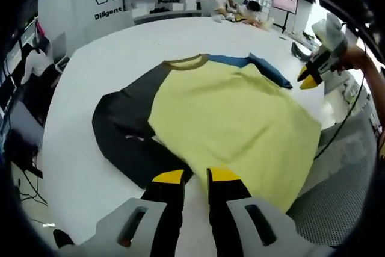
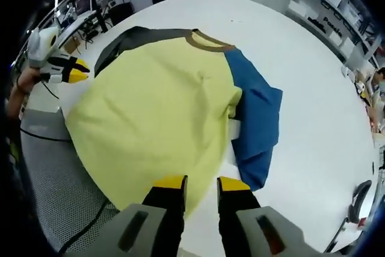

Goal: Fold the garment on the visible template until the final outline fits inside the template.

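A wide white table (image 1: 108,46) is seen in both views, and most of its near part is covered by the shirt (image 1: 234,118), which is spread flat with its yellow body facing up. In the left gripper view the dark sleeve (image 1: 126,130) is laid out to the left of the yellow body, the brown collar (image 1: 186,60) is at the far end, and the blue sleeve (image 1: 264,67) is folded in at the far right. In the right gripper view the same shirt (image 2: 156,106) is seen from the other side, with the blue sleeve (image 2: 258,118) doubled over on the right, a strip of white showing under its fold, and the dark sleeve (image 2: 129,40) at the far left. A grey mesh surface (image 2: 60,179) is seen below the table edge, with a black cable (image 2: 42,136) across it. The left gripper (image 1: 195,179) is held just over the shirt's near hem, where dark sleeve and yellow body meet; its yellow-tipped jaws are set a little apart and nothing is gripped between them. The right gripper (image 2: 201,183) is held over the opposite hem of the yellow body, beside the blue sleeve, jaws likewise slightly parted and empty. Whether either touches the cloth cannot be told.
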A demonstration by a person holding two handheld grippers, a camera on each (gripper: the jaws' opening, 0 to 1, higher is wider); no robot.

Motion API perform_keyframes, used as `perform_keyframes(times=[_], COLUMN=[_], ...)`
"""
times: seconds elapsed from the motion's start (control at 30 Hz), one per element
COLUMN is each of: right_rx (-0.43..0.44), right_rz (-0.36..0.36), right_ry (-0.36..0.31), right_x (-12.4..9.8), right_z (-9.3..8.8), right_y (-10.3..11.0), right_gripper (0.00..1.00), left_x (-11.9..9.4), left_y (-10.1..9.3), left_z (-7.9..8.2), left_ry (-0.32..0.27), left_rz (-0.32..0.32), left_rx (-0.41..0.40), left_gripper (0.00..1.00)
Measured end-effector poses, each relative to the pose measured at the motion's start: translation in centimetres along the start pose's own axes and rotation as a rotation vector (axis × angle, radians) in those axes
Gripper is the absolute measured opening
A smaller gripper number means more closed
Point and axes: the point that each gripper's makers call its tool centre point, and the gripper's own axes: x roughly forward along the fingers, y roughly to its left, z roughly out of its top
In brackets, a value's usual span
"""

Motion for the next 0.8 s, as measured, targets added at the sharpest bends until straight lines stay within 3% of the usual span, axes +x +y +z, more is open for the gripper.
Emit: perform_keyframes(times=[0.27,0.4,0.53,0.8], right_rx=[0.047,0.063,0.133,0.177], right_rz=[-0.070,-0.102,-0.136,-0.175], right_ry=[-0.097,-0.141,-0.219,-0.248], right_x=[1.8,2.5,3.5,5.7], right_z=[2.5,3.4,4.5,5.4], right_y=[-2.4,-3.6,-5.3,-7.6], right_gripper=[0.15,0.15,0.16,0.16], left_x=[1.6,2.3,3.4,5.7], left_y=[3.2,4.4,5.7,8.2], left_z=[2.1,2.6,3.2,4.8], left_ry=[-0.087,-0.107,-0.117,-0.146], left_rz=[0.105,0.142,0.164,0.211], left_rx=[0.007,0.024,0.035,0.063], left_gripper=[0.07,0.04,0.02,0.02])
